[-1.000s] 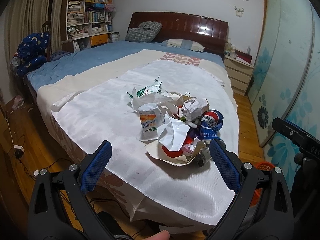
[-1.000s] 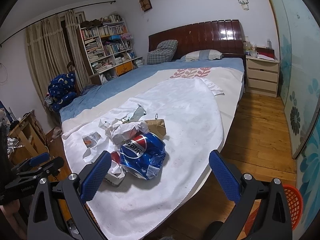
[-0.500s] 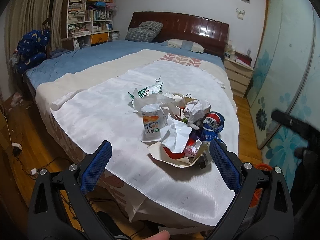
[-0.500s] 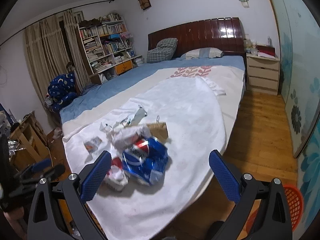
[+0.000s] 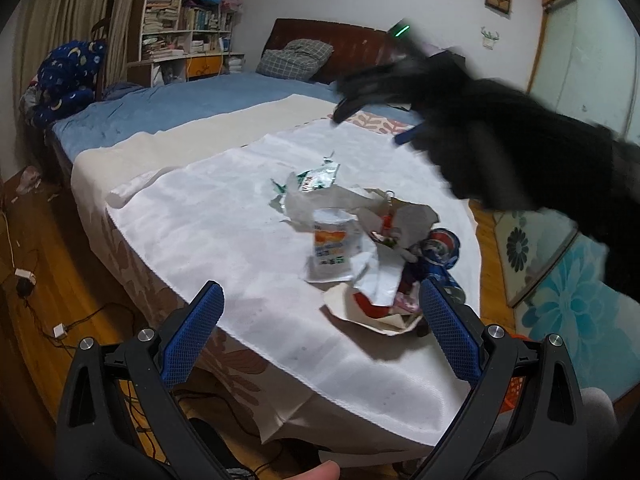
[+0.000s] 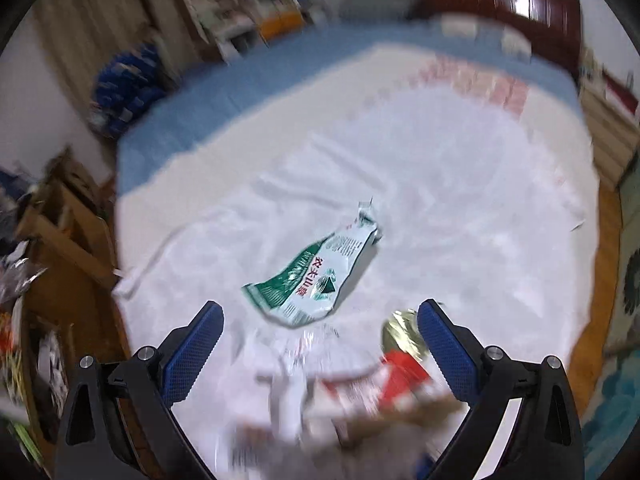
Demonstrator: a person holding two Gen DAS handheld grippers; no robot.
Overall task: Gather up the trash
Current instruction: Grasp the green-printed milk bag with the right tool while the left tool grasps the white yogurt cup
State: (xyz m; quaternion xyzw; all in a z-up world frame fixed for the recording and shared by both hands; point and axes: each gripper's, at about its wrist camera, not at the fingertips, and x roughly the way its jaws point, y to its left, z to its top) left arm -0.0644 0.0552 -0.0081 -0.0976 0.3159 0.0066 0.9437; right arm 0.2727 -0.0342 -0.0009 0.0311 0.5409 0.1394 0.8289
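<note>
Your right gripper (image 6: 320,340) is spread wide, holding nothing, above the green-and-white wrapper (image 6: 316,280) at twelve o'clock. Your left gripper (image 5: 320,320) gapes wide too, empty, with the trash pile (image 5: 368,256) at one o'clock.

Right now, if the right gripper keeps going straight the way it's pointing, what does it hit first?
Most likely the green-and-white foil wrapper, lying flat on the white cloth just ahead of the open right gripper. The picture is blurred, so depth is uncertain; crumpled white paper sits nearer, below the fingers.
</note>
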